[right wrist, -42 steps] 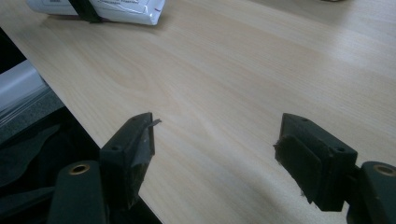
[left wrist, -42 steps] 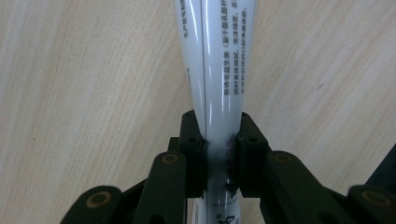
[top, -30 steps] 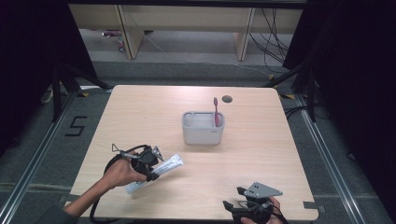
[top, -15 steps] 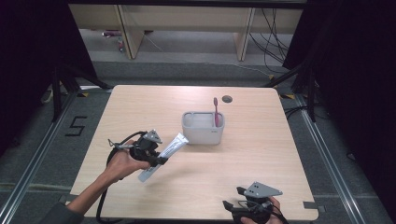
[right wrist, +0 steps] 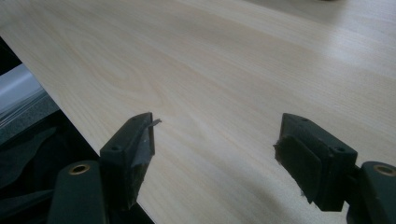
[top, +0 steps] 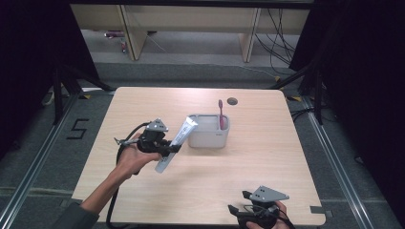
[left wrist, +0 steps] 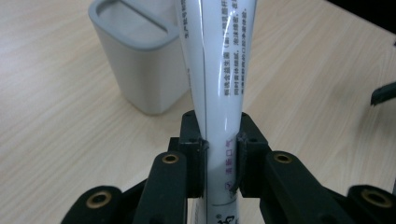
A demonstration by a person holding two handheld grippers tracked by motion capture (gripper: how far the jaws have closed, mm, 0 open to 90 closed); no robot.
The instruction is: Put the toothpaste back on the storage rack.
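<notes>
Pale wood covers the table [top: 205,186], which stands on a grey floor with dark curtains at both sides and shelf legs behind. Near its middle sits a grey holder [top: 208,131] with a pink toothbrush [top: 220,113] standing in its right end.

A second ago the white tube [top: 175,146] lay low on the table at the front left, pinched in the left gripper [top: 171,149]. Half a second ago it was lifted and tilted, its far end close to the holder's left side. Now the tube is clear of the table, slanting up and away from the person, with its upper end just at the holder's left rim; the high view does not settle whether it touches. In the left gripper view the two black jaws press on the tube [left wrist: 218,93] from both sides, low on its body, and the holder [left wrist: 140,60] stands just beyond it to the left.

The right gripper [top: 241,210] has kept its place at the front right edge of the table. Its jaws stand wide apart with nothing between them, only bare wood [right wrist: 224,84] beneath.

Judging from this, the pick-up is done and the carry is almost over. What seems left is to stand the tube more upright, bring its lower end over the free left part of the holder, lower it in and let go. The likely snag is the tube catching on the rim or nudging the light holder aside.
</notes>
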